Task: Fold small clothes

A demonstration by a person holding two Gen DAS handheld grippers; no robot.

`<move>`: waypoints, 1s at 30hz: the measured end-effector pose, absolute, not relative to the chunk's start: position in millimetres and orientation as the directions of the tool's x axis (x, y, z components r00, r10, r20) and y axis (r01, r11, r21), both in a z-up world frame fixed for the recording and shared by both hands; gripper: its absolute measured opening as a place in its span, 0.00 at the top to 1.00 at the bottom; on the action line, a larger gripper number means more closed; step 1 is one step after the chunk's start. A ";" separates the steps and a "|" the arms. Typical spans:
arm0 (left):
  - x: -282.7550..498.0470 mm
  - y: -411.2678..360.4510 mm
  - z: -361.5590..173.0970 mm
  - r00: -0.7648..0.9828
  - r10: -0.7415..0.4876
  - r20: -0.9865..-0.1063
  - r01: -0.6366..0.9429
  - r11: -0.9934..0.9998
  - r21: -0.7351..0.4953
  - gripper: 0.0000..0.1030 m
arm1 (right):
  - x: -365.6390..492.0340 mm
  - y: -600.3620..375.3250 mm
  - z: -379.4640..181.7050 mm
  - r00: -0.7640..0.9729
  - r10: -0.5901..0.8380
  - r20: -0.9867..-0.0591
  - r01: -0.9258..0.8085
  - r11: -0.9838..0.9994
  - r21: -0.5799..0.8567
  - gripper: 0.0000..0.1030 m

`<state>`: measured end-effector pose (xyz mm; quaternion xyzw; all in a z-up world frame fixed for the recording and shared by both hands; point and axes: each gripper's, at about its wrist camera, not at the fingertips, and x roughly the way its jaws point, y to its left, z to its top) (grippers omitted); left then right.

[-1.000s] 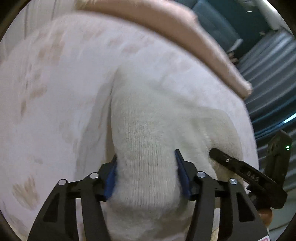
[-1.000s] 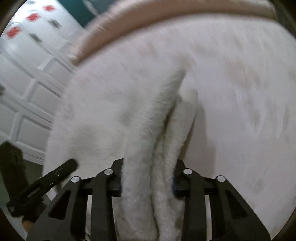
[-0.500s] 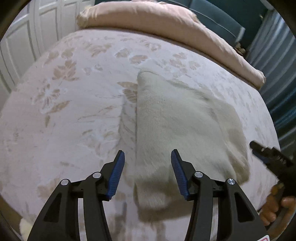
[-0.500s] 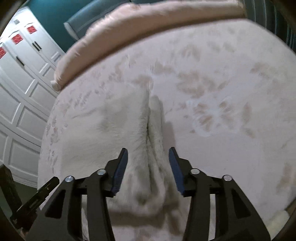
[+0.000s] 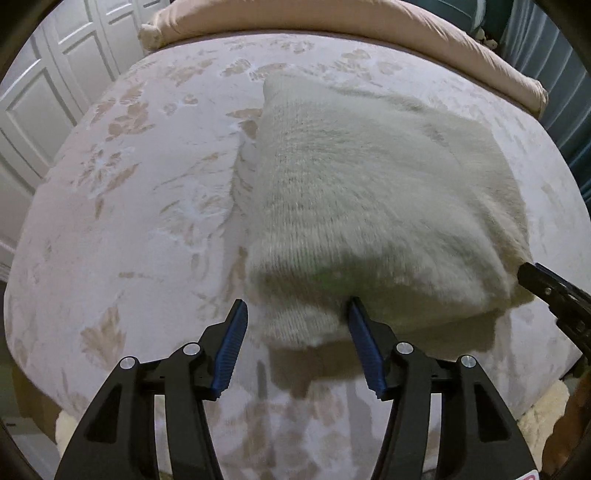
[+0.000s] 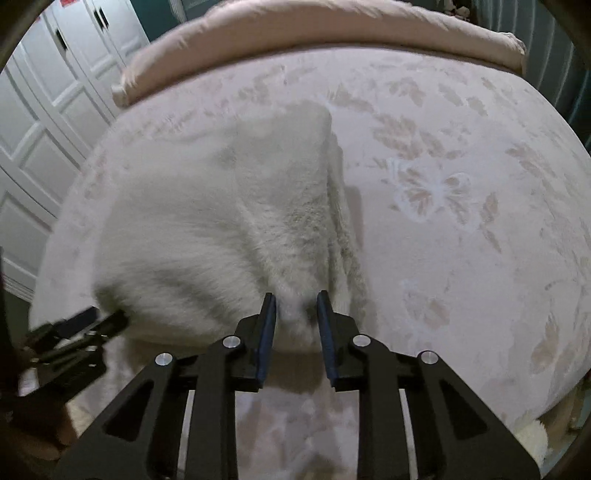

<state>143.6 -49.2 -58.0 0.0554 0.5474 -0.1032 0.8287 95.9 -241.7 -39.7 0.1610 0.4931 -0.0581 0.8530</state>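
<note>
A cream knitted garment (image 5: 354, 206) lies folded on the bed. It also shows in the right wrist view (image 6: 221, 229). My left gripper (image 5: 295, 332) is open at the garment's near left corner, with that corner between its blue pads but not pinched. My right gripper (image 6: 293, 321) is narrowly open at the near right corner, its pads beside the fluffy edge, which looks free. The right gripper also shows at the right edge of the left wrist view (image 5: 554, 291), and the left one at the lower left of the right wrist view (image 6: 77, 332).
The bed cover (image 5: 129, 221) is pale pink with a leaf and butterfly pattern. A pink rolled duvet (image 5: 332, 18) lies along the far edge. White panelled cupboard doors (image 6: 44, 110) stand to the left, and dark curtains (image 5: 569, 85) to the right.
Both grippers let go of the garment and opened. They pulled back towards the near edge, and the garment now lies flat and folded on the bed.
</note>
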 end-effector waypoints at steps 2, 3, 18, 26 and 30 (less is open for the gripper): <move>132.7 -51.0 -54.5 0.385 -0.097 -0.918 0.237 0.972 -0.003 0.45 | 85.6 -237.5 -37.7 0.514 0.062 -0.856 0.258 0.940 0.224 0.76; 127.0 -52.1 -53.2 0.392 -0.087 -0.916 0.237 0.971 0.009 0.42 | 79.1 -233.2 -38.2 0.512 0.058 -0.857 0.261 0.940 0.219 0.75; 69.4 -60.3 -52.8 0.421 -0.054 -0.905 0.214 0.976 0.041 0.30 | 36.2 -191.0 -50.0 0.499 -0.032 -0.866 0.265 0.957 0.118 0.45; 57.7 -56.1 -59.7 0.430 -0.028 -0.903 0.190 0.980 0.061 0.30 | 24.1 -184.9 -58.1 0.486 -0.063 -0.871 0.278 0.957 0.086 0.45; 53.9 -54.6 -66.6 0.419 -0.024 -0.907 0.183 0.981 0.058 0.32 | 20.5 -181.9 -63.5 0.480 -0.074 -0.874 0.279 0.958 0.072 0.45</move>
